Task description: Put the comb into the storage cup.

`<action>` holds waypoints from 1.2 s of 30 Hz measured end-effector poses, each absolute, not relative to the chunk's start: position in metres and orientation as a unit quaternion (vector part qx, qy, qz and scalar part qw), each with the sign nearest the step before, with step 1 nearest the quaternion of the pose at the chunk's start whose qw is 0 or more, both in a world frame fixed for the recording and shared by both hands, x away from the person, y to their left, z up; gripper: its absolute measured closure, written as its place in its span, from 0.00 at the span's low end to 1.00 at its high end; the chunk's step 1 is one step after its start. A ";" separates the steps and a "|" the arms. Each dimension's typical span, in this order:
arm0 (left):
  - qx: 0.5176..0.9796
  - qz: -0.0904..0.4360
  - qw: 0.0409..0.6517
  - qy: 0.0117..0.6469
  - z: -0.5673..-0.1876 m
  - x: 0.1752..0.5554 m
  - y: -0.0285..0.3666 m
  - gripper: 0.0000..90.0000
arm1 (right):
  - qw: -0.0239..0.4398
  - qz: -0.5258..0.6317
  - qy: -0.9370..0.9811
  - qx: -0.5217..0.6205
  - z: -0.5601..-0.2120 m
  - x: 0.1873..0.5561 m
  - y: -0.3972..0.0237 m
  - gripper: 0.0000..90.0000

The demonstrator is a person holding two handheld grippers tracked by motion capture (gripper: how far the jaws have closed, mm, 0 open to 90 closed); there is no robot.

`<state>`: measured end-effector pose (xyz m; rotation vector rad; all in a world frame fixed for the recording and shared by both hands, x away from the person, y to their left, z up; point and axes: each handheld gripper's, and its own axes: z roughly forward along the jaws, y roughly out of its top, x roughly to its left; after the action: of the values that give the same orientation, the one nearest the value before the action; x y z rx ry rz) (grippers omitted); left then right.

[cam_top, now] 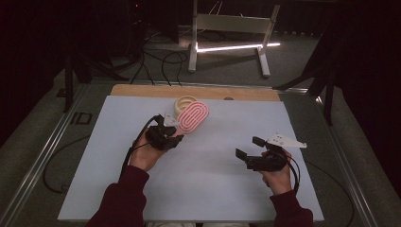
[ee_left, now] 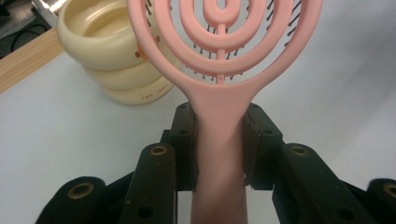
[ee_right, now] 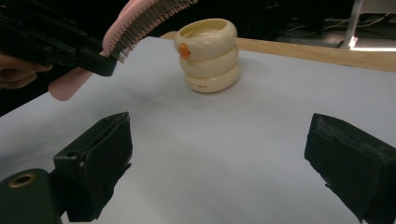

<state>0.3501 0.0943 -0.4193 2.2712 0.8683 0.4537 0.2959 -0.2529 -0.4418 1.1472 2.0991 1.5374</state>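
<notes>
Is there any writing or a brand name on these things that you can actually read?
Cream holder: a small line of brown print low on its side, too blurred to read.
Its orange mark near the rim: a picture, not text.
Pink hairbrush: no writing visible.

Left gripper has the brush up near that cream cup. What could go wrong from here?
1. The left gripper clamps the pink hairbrush low on its handle, so the long head could swing or twist in the jaws.
2. The brush head hangs close to the cream ringed cup; a careless sweep might knock the cup over.
</notes>
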 end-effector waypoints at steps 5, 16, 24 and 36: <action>0.870 0.173 0.332 0.322 -0.421 0.349 0.086 0.78 | 0.147 0.539 0.729 0.394 -0.436 0.298 -0.245 0.08; 0.875 0.177 0.335 0.300 -0.423 0.344 0.072 0.78 | 0.147 0.545 0.731 0.382 -0.425 0.306 -0.230 0.08; 0.878 0.177 0.340 0.287 -0.425 0.341 0.063 0.78 | 0.140 0.547 0.732 0.380 -0.422 0.311 -0.224 0.08; 0.879 0.180 0.350 0.270 -0.427 0.336 0.049 0.78 | 0.132 0.543 0.731 0.391 -0.416 0.320 -0.215 0.08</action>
<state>0.3356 0.0494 -0.4271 2.2764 0.6986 0.4660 0.3204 -0.2153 -0.4156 1.1350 2.1232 1.5759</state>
